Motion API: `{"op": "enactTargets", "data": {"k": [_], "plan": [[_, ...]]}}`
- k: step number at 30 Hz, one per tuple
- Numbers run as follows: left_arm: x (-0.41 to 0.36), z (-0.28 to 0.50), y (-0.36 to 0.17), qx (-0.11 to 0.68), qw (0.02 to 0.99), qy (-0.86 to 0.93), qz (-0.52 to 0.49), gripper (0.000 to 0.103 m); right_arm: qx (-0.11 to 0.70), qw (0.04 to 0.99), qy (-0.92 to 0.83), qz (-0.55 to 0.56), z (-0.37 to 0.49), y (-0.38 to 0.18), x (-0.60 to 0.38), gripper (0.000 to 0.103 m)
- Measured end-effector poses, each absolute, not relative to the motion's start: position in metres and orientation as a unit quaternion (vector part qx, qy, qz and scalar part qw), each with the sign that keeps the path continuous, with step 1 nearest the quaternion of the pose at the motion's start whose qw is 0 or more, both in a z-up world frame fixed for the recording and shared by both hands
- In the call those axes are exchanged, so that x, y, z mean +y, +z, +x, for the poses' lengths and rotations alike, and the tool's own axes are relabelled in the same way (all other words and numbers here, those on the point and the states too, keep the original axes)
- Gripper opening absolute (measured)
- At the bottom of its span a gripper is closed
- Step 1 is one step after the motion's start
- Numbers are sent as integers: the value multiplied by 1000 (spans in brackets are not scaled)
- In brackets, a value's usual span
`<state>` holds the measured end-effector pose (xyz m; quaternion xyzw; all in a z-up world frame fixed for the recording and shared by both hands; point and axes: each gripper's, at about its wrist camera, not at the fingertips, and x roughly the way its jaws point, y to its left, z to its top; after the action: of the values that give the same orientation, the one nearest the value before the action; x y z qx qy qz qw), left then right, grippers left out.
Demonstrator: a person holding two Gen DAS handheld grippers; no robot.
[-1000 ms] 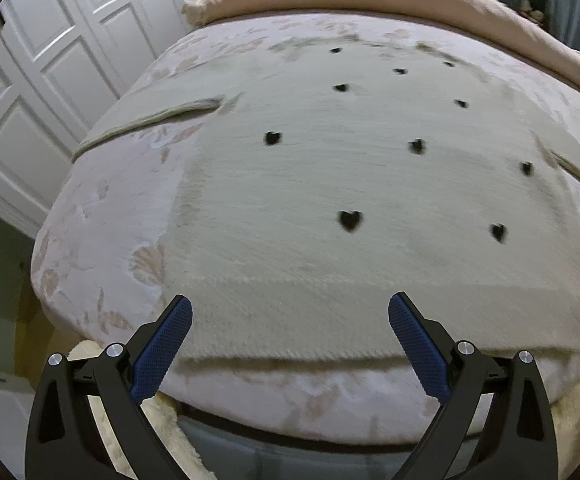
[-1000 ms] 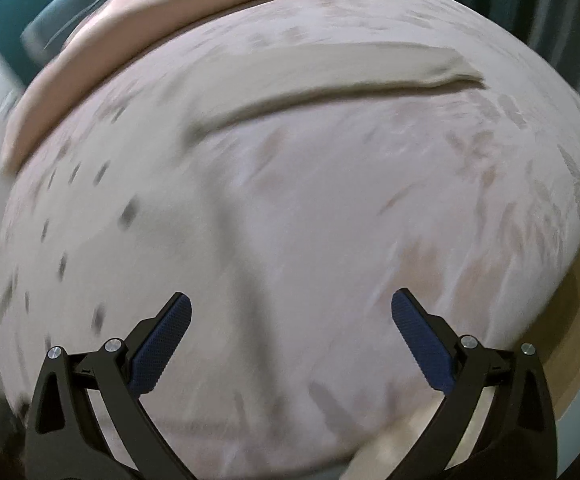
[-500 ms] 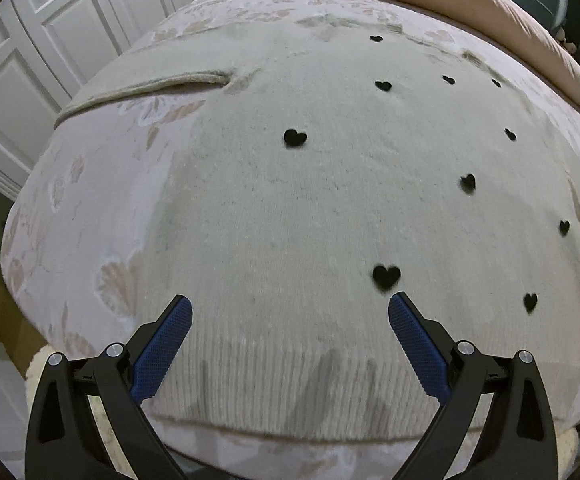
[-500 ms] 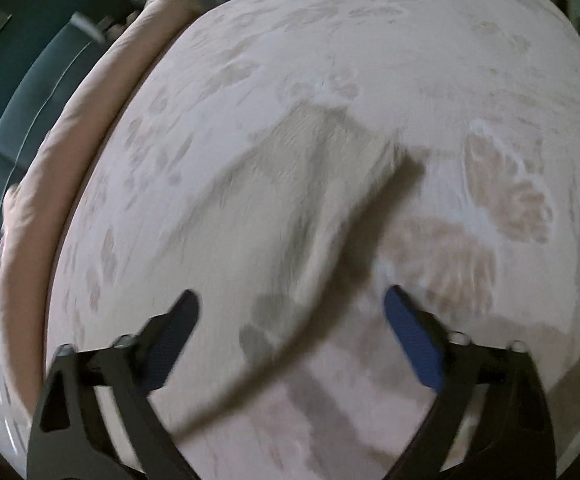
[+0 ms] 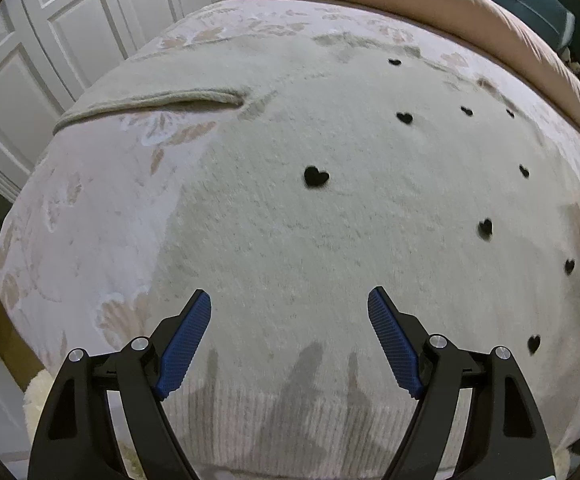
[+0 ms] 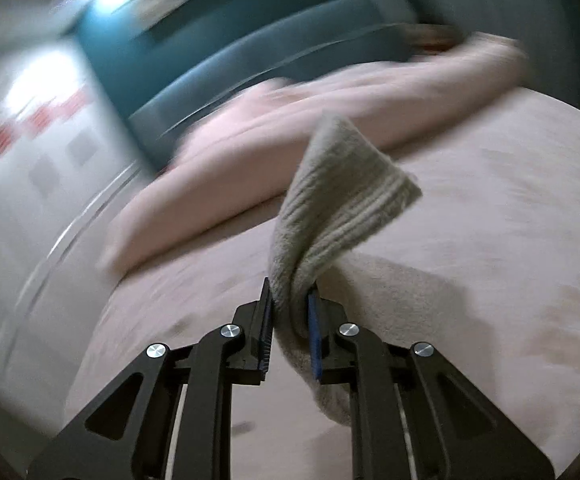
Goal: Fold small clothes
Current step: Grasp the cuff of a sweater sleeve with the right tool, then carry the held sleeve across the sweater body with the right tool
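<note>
Since the earlier frame: both my grippers have come down onto the bed; the right jaws, wide then, have narrowed onto fabric, and the left view has closed in on the hem.
Task's thing: cream knitted sweater with small black hearts, lying flat on the pale floral bedspread, its ribbed hem nearest me and its long axis running from the hem towards the peach pillow.
Left gripper: jaws still fairly wide but closing, pointing steeply down over the hem; knit lies under the gap, and the pads do not yet press it.
Right gripper: jaws narrow and closing, pinching a ribbed cuff of the sleeve, which stands up out of them.
Deciding relation: the hem lies just ahead of and below the left jaws, running across their gap; I judge the left hand nearer the hem, the right committed to the sleeve.
Left view only: the heart-patterned body, the other sleeve lying out to the left, white panelled doors.
Right view only: the pinch itself; background is motion-blurred.
</note>
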<state>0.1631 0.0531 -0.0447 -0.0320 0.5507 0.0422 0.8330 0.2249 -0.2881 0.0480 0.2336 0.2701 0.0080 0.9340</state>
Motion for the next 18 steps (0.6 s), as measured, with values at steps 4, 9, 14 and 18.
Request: {"op": "enactTargets", "data": {"k": [4, 9, 14, 18], "plan": [[56, 170, -37, 542, 838, 34, -51, 79, 347, 921, 97, 147, 258, 2, -151, 32], [56, 195, -30, 539, 839, -8, -74, 79, 431, 887, 95, 139, 247, -72, -94, 34], [52, 244, -41, 535, 834, -57, -120, 79, 429, 875, 46, 218, 188, -80, -158, 46], [42, 296, -69, 544, 822, -60, -157, 79, 428, 862, -20, 272, 144, -92, -220, 49]]}}
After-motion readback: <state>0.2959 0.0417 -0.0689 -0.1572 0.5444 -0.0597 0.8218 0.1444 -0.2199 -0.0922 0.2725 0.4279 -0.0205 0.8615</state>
